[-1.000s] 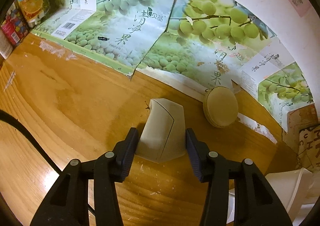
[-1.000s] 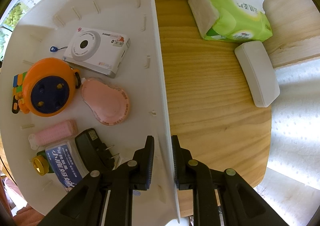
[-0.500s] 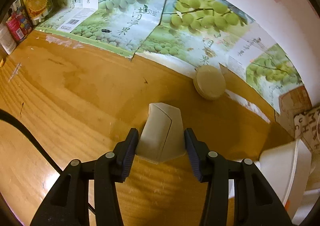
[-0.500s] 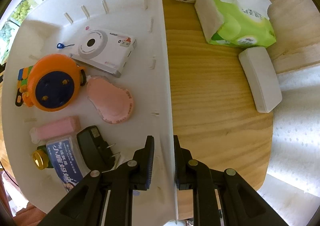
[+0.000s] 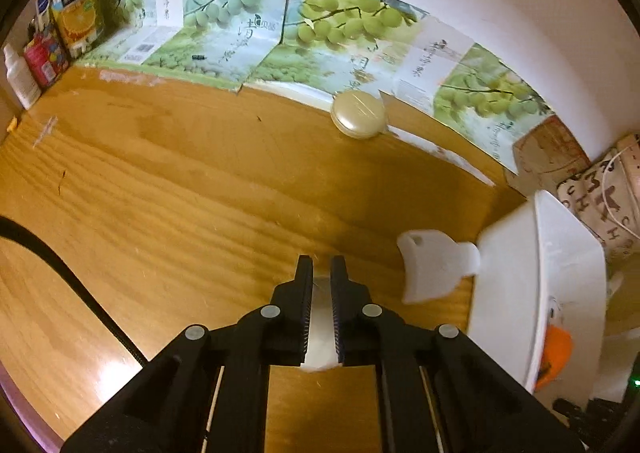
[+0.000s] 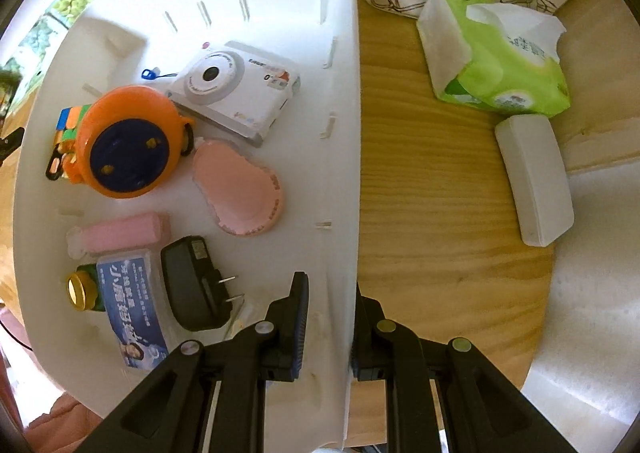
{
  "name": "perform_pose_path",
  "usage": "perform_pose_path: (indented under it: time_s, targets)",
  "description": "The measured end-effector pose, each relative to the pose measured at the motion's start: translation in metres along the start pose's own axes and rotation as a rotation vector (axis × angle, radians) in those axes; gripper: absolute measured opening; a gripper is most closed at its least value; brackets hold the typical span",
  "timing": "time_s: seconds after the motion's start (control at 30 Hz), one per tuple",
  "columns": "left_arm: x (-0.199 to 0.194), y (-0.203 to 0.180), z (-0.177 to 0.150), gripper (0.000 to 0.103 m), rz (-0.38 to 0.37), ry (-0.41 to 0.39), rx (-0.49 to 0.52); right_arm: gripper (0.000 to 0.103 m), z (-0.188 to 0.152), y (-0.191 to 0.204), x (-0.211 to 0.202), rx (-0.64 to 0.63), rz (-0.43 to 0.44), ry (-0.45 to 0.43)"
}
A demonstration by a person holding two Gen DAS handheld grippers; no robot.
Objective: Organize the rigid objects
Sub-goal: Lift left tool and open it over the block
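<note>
left gripper (image 5: 321,267) jaws have just snapped together, off the white piece (image 5: 434,267); right gripper (image 6: 330,285) stays clamped on bin (image 6: 340,133) wall.

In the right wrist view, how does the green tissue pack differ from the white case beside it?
The tissue pack is green, printed, with a tissue poking out; the case is plain white and closed. The tissue pack looks bulkier and soft; the case is slimmer and smooth. Both lie on the wooden table, outside the bin.
</note>
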State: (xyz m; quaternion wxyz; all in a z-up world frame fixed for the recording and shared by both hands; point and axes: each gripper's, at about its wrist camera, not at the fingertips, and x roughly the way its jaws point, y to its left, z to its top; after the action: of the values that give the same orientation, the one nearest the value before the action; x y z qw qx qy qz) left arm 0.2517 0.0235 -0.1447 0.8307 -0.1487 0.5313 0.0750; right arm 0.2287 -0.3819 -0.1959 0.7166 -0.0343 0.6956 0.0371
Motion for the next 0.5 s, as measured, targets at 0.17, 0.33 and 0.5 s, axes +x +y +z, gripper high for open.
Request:
perform_pose_path:
  time_s: [0.17, 0.33, 0.5]
  targets:
    - [-0.013, -0.006, -0.017, 0.009, -0.013, -0.004, 0.005, 0.018, -0.002, 0.000, -0.001, -0.045, 0.012, -0.009]
    - [-0.021, -0.004, -0.027, 0.009, -0.033, 0.012, -0.014, 0.018, -0.003, 0.001, 0.001, -0.083, 0.021, -0.014]
    - [-0.028, -0.003, -0.032, 0.021, -0.024, 0.037, -0.016, 0.018, -0.003, -0.001, -0.002, -0.093, 0.034, -0.026]
